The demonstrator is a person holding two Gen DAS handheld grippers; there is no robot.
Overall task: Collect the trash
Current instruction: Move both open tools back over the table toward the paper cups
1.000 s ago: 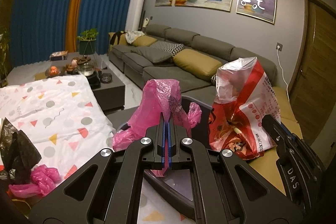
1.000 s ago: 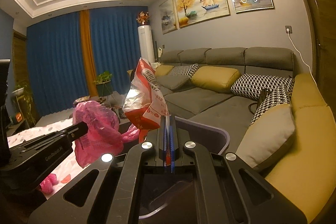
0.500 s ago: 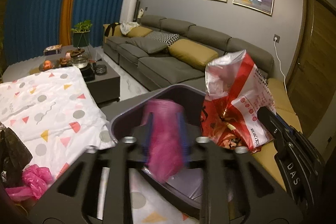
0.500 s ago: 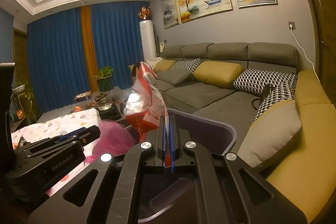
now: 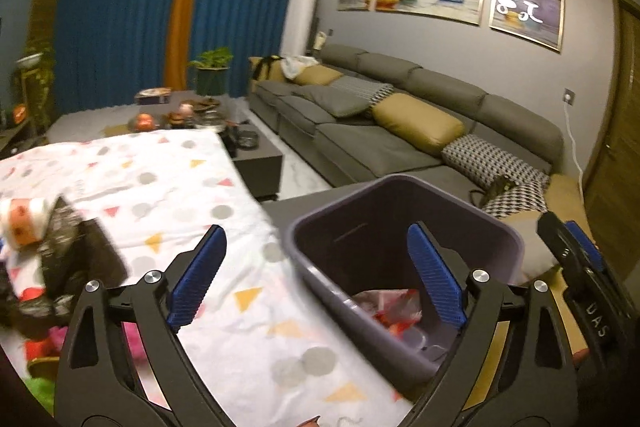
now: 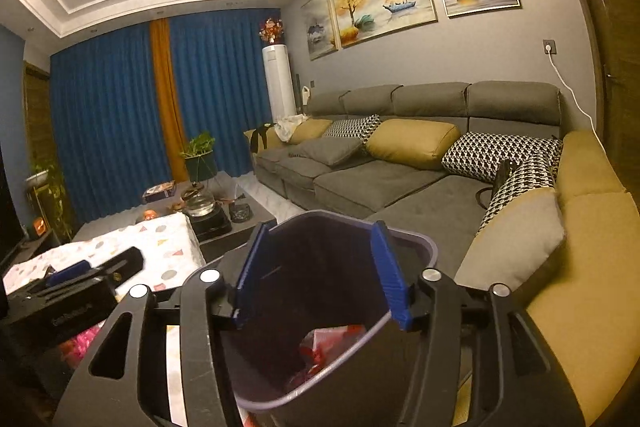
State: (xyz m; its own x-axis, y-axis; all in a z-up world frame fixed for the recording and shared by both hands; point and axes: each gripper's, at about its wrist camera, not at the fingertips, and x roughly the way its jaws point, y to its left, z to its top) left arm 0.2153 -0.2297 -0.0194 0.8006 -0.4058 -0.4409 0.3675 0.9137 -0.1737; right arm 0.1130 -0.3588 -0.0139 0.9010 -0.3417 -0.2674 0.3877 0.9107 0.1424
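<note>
A purple-grey bin (image 5: 400,183) stands at the table's right edge. A red-and-white plastic bag (image 5: 394,309) lies at its bottom. My left gripper (image 5: 315,229) hovers over the bin's left rim. Its jaws are opening wide, and nothing is between its blue pads (image 5: 198,275). My right gripper (image 6: 320,227) hangs over the bin (image 6: 416,241), and its jaws are also opening and empty. Below it lies the red-and-white bag (image 6: 332,341), with some pink beneath it. On the table lie a black bag (image 5: 68,255) and a pink bag (image 5: 132,335).
The table wears a white cloth (image 5: 180,187) with coloured triangles and dots. A red-and-white wrapper (image 5: 20,219) lies at its left edge. Right of the bin runs a grey sofa (image 5: 400,147) with yellow cushions. Behind the cloth, a dark coffee table (image 5: 256,155) carries tea things.
Both grippers have opened. The pink bag left the left gripper and the red-and-white bag left the right one; both dropped into the bin. The left gripper swung left toward the table.
</note>
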